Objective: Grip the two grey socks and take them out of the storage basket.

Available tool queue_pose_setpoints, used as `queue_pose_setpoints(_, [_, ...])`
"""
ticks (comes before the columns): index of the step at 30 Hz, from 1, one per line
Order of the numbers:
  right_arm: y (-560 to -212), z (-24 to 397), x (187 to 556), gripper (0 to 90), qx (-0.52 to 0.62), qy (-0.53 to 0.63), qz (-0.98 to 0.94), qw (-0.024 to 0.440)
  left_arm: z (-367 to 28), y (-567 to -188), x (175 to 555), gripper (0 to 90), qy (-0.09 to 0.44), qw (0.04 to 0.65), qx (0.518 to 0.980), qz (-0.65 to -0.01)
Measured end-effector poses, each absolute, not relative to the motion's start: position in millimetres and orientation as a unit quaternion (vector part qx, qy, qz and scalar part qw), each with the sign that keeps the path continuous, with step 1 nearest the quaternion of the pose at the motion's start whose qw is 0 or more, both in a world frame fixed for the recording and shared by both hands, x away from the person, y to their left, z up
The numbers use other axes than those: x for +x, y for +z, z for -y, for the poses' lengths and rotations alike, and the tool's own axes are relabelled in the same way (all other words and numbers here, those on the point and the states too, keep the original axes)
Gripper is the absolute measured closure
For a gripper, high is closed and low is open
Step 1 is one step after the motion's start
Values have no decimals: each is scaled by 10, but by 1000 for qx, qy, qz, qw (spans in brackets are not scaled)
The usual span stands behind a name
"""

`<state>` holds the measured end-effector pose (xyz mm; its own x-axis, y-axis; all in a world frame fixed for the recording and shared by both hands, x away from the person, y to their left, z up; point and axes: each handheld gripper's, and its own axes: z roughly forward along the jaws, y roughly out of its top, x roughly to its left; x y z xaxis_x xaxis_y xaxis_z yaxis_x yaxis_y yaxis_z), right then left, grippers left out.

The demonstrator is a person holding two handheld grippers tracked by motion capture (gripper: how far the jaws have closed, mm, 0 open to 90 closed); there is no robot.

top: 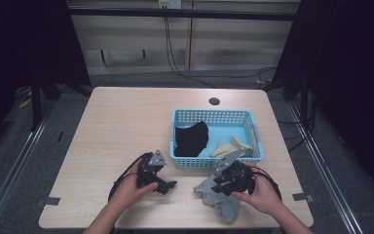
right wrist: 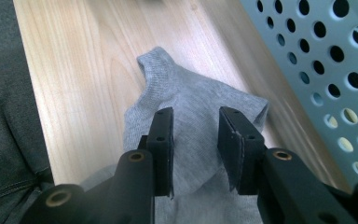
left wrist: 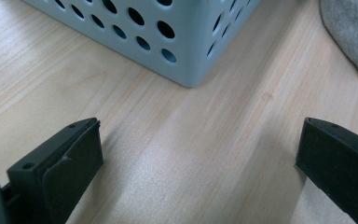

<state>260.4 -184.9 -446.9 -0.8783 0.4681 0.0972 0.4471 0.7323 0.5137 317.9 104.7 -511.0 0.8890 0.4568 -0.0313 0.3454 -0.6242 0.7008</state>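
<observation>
On the near half of the pale wood table (top: 121,122), your two hands work just in front of a light blue perforated basket (top: 216,116).

Left gripper (top: 163,185): low over bare wood, just off the basket's near left corner (left wrist: 193,70). Jaws spread wide, nothing between them, wood grain plain in the gap. Your left hand (top: 129,187) grips it from behind.

Right gripper (right wrist: 195,147): over a grey sock (right wrist: 191,112) lying flat and rumpled on the table, just beside the basket's front wall (right wrist: 326,70). Jaws narrowed with a gap left between them, one on each side of a raised fold of the knit; you cannot tell from these views whether the pads actually pinch the cloth. Your right hand (top: 260,190) sits behind it.

Sock's lower end trails toward the table's near edge (top: 226,209).

Inside the basket: a black garment (top: 192,139) at left, a cream-coloured piece (top: 231,146) at right, near the front wall.
</observation>
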Motion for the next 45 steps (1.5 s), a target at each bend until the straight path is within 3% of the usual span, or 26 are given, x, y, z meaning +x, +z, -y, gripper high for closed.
queue_pose_setpoints(3, [-4470, 1853, 2601, 660, 245, 273, -930, 20, -1048, -5110, 3181, 0, 76, 371, 898, -222])
queue_pose_setpoints(10, [-4463, 1854, 2587, 560, 250, 284, -925, 17, -1047, -5111, 3177, 0, 75, 371, 898, -224])
queue_pose_setpoints(13, [-4448, 1867, 2589, 442, 250, 298, -921, 23, -1047, -5110, 3177, 0, 75, 371, 898, -224])
queue_pose_setpoints(19, [-4425, 1889, 2571, 311, 262, 309, -914, 16, -1047, -5110, 3176, 0, 75, 371, 898, -224])
queue_pose_setpoints(45, [-4414, 2244, 2482, 238, 262, 329, -907, 23, -1047, -5110, 3176, 0, 75, 371, 898, -224])
